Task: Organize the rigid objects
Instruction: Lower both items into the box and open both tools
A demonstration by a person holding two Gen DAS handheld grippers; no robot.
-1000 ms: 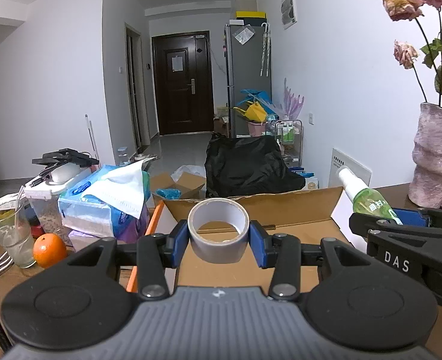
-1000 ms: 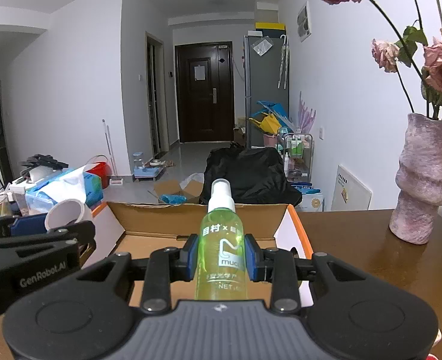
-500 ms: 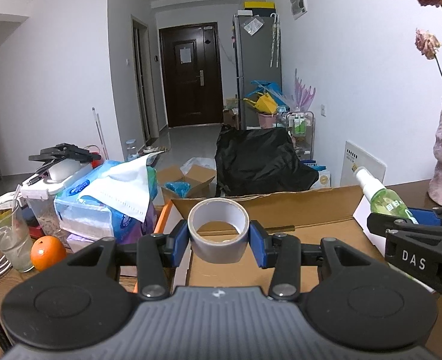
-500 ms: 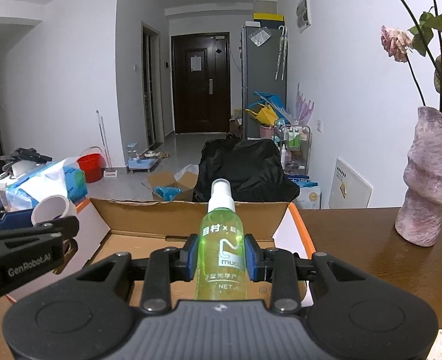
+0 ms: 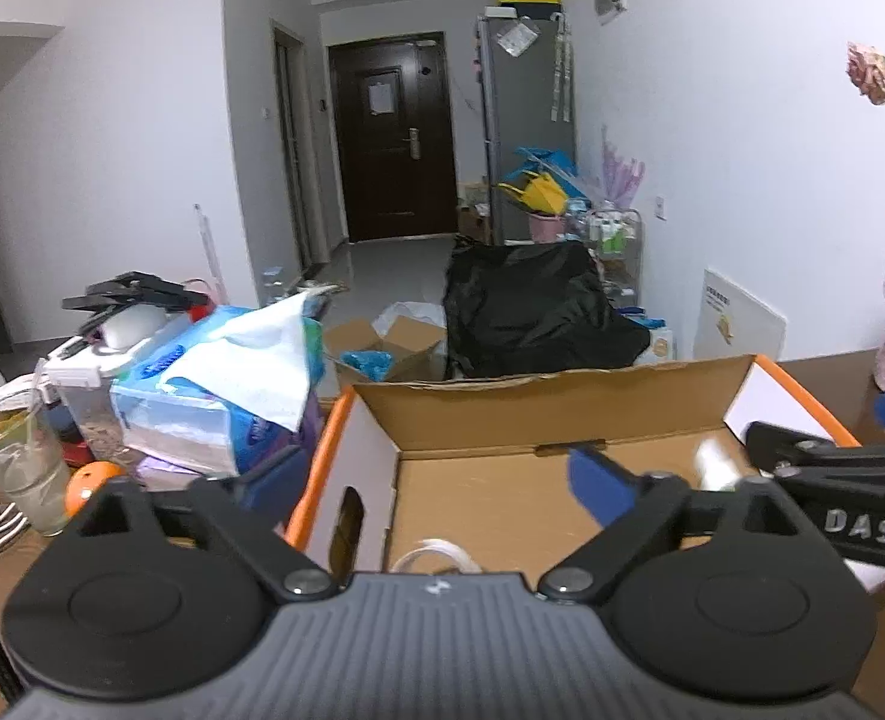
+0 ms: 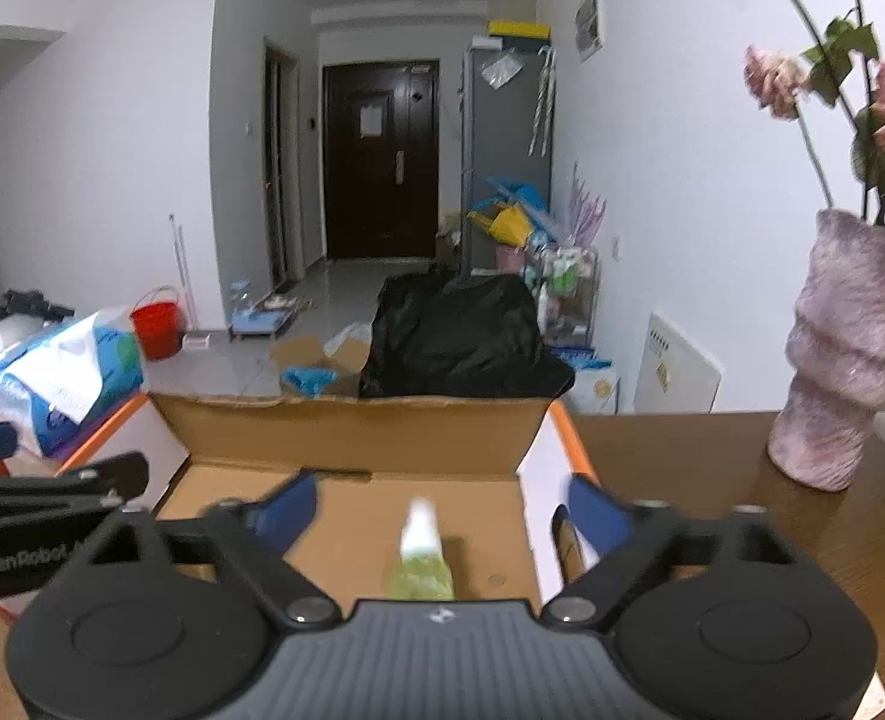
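claws: left (image 5: pixel 436 498) and right (image 6: pixel 442 516) opening | green plastic spray bottle (image 6: pixel 421 564), grey tape roll (image 5: pixel 439 558) released, dropping inside open cardboard box (image 6: pixel 352 438) for storage

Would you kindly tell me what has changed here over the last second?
Both claws are opening and have let go. The tape roll has dropped from the left claw into the cardboard box; the green spray bottle is falling from the right claw. The box, the vase and the tissue pack are unchanged.

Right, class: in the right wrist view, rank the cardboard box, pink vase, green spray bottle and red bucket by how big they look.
1. cardboard box
2. pink vase
3. green spray bottle, blurred and partly hidden, so unsure
4. red bucket, far off, so looks small
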